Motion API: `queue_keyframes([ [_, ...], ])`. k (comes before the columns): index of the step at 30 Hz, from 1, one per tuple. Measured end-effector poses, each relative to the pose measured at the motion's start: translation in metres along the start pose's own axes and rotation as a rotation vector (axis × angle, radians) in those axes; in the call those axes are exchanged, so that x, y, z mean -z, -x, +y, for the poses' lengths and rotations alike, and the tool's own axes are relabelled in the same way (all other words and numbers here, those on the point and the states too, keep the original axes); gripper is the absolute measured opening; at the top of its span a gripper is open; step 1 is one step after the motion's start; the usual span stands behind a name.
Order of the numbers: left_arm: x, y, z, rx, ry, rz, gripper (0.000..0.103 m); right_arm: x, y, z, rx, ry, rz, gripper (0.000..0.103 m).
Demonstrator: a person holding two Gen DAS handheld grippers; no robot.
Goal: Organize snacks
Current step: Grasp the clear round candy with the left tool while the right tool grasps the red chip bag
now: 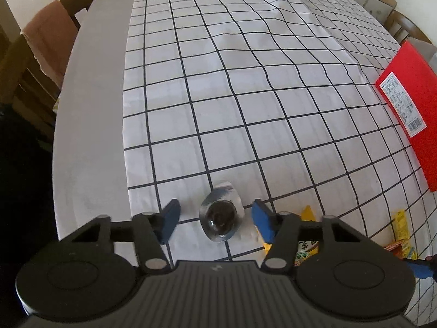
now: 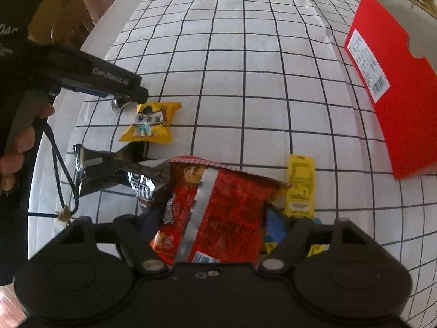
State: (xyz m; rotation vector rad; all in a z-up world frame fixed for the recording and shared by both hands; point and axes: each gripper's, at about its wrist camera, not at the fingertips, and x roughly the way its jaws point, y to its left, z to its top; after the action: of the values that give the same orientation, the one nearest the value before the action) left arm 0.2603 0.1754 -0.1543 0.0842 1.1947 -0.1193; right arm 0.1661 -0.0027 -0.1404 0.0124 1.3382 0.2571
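My left gripper (image 1: 215, 205) points down at the checked cloth, jaws open. A clear-wrapped dark round snack (image 1: 221, 218) lies between its blue pads (image 1: 170, 218), with a gap on the left side. In the right wrist view that same left gripper (image 2: 120, 93) hovers over the clear snack (image 2: 117, 105). My right gripper (image 2: 209, 214) straddles a red snack bag (image 2: 218, 205), and its pads (image 2: 274, 224) sit against both edges of the bag. The bag rests partly on a black packet (image 2: 109, 169). A small yellow packet (image 2: 151, 123) and a yellow stick packet (image 2: 300, 186) lie nearby.
A flat red box (image 2: 396, 95) with a white label lies at the right, seen also as the red box (image 1: 409, 104). A chair (image 1: 49, 35) draped in brown cloth stands past the table's grey left edge (image 1: 90, 136). A person's hand (image 2: 24, 139) holds the left gripper's handle.
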Motion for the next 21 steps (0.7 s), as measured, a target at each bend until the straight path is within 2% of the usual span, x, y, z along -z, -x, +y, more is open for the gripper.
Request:
queue_keyframes([
  [3,0.002,0.002,0.001,-0.013,-0.003,-0.009,0.035,0.001,0.003,-0.002,-0.001,0.006,-0.006,0.072],
  [21,0.010,0.021,0.019,-0.005,0.104,-0.064,0.034,0.010,0.022,-0.013,-0.058,-0.040,-0.045,0.068],
])
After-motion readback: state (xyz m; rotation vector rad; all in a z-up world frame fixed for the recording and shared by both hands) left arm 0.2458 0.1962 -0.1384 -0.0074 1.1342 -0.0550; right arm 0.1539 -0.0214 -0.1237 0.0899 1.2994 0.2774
